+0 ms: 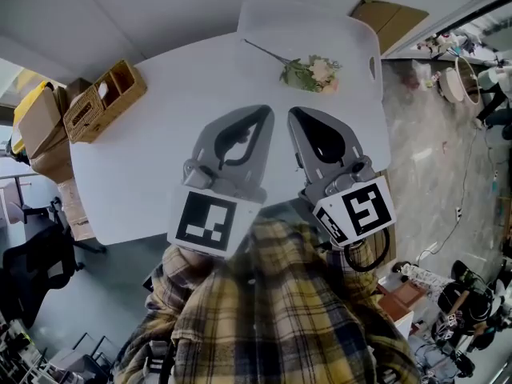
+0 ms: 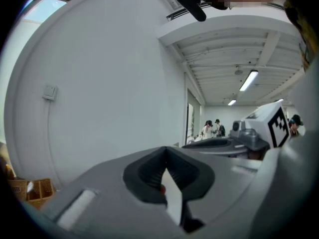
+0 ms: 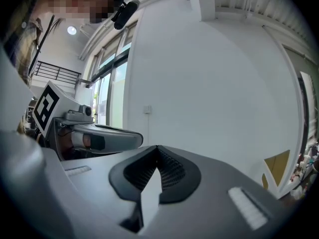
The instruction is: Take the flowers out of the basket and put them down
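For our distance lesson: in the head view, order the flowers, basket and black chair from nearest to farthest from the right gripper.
1. Flowers, on the table just beyond the right gripper.
2. Basket, at the table's left edge.
3. Black chair, off the table, far lower left.

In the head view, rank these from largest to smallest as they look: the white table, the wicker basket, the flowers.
1. white table
2. wicker basket
3. flowers, though their thin stem stretches nearly as long.
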### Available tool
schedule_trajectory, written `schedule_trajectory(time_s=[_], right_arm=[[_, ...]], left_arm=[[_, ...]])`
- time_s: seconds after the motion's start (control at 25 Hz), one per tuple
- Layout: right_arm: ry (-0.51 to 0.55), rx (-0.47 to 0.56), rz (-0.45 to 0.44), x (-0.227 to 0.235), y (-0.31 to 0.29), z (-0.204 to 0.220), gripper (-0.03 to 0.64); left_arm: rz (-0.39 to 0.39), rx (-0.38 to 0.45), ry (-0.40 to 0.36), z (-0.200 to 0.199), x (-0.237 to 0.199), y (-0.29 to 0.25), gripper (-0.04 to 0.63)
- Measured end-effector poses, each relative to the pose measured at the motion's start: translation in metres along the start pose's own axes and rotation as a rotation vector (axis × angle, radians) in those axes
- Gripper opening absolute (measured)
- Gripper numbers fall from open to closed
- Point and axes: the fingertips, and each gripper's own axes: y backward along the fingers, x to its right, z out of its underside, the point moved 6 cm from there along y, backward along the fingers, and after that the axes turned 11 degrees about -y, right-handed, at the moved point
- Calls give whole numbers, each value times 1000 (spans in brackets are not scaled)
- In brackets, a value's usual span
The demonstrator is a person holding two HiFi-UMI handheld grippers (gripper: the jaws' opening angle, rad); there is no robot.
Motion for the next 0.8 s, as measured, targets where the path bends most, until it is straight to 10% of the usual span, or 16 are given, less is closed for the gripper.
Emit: schedule_trajectory(time_s=[0.8], right_arm=[[59,-68,-168,106,-26,-25,3]], left_arm=[[-195,-45,29,-2,-1,-77,0]])
